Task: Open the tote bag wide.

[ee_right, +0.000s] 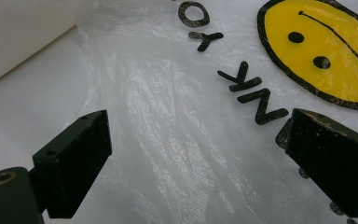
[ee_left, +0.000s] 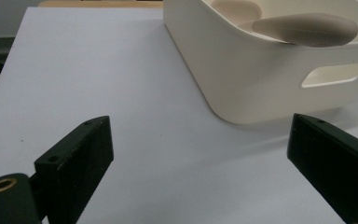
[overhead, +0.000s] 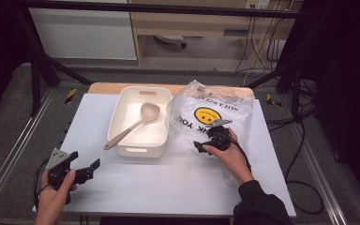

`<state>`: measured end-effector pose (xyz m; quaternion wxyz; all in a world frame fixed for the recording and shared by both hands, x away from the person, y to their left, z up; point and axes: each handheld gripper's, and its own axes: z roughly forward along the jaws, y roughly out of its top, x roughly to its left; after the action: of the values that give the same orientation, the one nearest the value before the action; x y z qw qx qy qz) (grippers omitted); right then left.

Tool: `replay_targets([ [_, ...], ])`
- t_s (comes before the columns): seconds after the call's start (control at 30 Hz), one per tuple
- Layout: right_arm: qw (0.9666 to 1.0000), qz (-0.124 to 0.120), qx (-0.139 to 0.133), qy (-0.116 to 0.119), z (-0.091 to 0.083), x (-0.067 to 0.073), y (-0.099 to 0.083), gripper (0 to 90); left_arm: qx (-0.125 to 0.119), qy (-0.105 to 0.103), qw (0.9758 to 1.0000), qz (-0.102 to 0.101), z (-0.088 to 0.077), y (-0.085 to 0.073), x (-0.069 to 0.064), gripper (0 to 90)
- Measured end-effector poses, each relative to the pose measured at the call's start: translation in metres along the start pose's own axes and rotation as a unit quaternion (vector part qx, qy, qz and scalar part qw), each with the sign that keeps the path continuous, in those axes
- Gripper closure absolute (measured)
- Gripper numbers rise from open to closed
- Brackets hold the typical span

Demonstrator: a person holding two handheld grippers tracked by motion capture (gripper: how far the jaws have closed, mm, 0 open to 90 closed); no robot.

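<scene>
Right beside the white tub, which holds a spoon, lies a smiley plastic bag; the right claw hangs wide over it, maybe to pinch it. Near the tub's front, the left claw waits spread, gripping nothing

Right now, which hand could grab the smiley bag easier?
The right one. The right gripper is open and sits right over the smiley bag, jaws either side of the plastic. The left gripper is open over bare table, across the white bin.
</scene>
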<state>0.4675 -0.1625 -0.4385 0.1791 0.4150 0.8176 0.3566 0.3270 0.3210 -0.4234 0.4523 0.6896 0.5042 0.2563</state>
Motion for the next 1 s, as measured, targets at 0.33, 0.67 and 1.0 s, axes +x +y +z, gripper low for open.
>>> replay_targets([
  [0.33,1.0000,-0.006,0.005,0.002,0.005,0.002,-0.002,7.1,0.001,-0.002,1.0000,0.000,0.000,0.000,0.000,6.7],
  [0.67,0.9997,-0.014,-0.021,-0.005,0.000,-0.006,0.006,7.6,0.003,0.000,1.0000,0.000,0.000,-0.001,0.000,6.7],
  [1.0,0.9993,-0.025,0.009,0.025,0.021,-0.009,0.001,7.9,0.009,0.001,1.0000,0.002,0.003,-0.002,0.000,6.9],
])
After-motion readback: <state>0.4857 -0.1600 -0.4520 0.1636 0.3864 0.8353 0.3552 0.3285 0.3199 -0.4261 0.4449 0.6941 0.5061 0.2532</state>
